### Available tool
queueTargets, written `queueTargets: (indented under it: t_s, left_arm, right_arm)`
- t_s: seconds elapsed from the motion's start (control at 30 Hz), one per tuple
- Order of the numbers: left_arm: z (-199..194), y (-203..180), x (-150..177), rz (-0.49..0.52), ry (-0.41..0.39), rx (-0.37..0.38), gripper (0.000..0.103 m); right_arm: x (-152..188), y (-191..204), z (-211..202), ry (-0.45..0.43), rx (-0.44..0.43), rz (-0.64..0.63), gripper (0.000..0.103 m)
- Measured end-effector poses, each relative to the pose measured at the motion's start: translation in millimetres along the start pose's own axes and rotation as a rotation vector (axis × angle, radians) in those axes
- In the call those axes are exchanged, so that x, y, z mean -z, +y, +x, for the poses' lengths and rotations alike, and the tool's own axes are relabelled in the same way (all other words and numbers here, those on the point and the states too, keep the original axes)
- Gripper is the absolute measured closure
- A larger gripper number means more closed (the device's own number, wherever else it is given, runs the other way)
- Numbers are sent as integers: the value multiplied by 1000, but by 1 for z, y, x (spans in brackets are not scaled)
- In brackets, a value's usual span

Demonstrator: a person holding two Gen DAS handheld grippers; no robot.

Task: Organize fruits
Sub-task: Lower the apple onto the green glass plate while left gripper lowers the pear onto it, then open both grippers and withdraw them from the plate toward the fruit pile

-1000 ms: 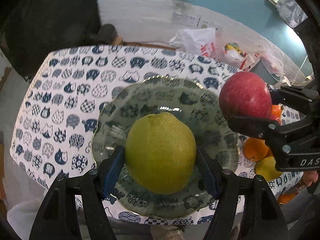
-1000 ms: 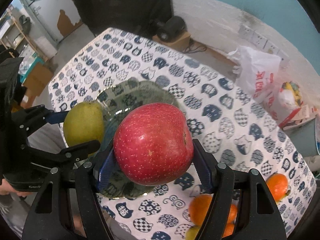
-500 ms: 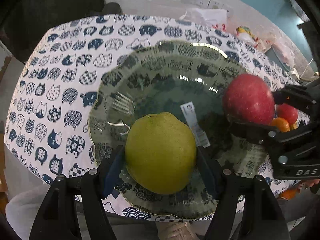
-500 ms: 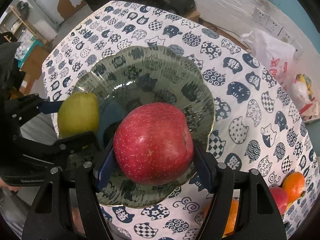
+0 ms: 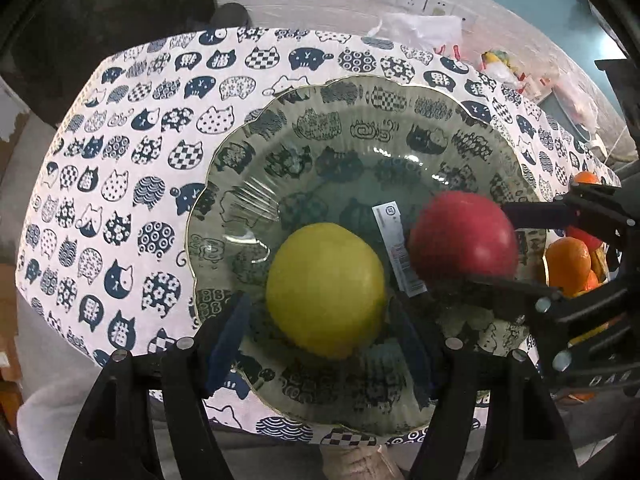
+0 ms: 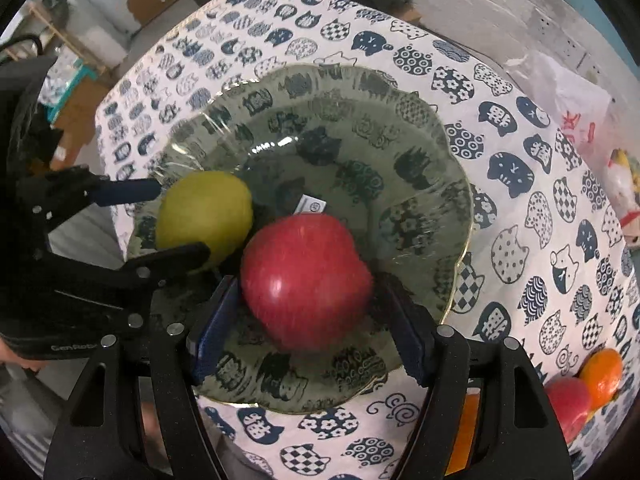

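Observation:
A green-yellow pear (image 5: 326,290) lies in the clear glass bowl (image 5: 360,120) between the fingers of my left gripper (image 5: 320,332), whose jaws stand apart from it, open. A red apple (image 6: 304,280) lies in the same bowl (image 6: 420,160) beside the pear (image 6: 204,216), between the spread fingers of my right gripper (image 6: 308,320), also open. The apple (image 5: 462,236) and the right gripper also show at the right of the left wrist view. The left gripper shows at the left of the right wrist view.
The bowl sits on a cat-print tablecloth (image 5: 120,160). Oranges (image 5: 568,264) and another red apple (image 6: 568,400) lie on the cloth to the right. A white plastic bag (image 5: 420,32) and a wall stand behind the table. A paper label (image 5: 396,248) lies under the bowl.
Both grippers lowered into the bowl and opened. The pear and the apple have left the pads and now rest in the bowl.

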State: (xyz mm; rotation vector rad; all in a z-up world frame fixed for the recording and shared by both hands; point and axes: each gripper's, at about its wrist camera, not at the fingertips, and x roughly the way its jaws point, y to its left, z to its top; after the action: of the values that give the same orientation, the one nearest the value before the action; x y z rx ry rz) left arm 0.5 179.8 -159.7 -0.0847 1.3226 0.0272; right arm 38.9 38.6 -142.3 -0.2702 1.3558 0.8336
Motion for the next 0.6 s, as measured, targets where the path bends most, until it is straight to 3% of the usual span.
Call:
queueTargets:
  t_s: [0.6]
  left_arm:
    - [-5,-5,3,7,17,5,30]
  right_arm:
    - [3,-4,-14,-21,-16,10,26]
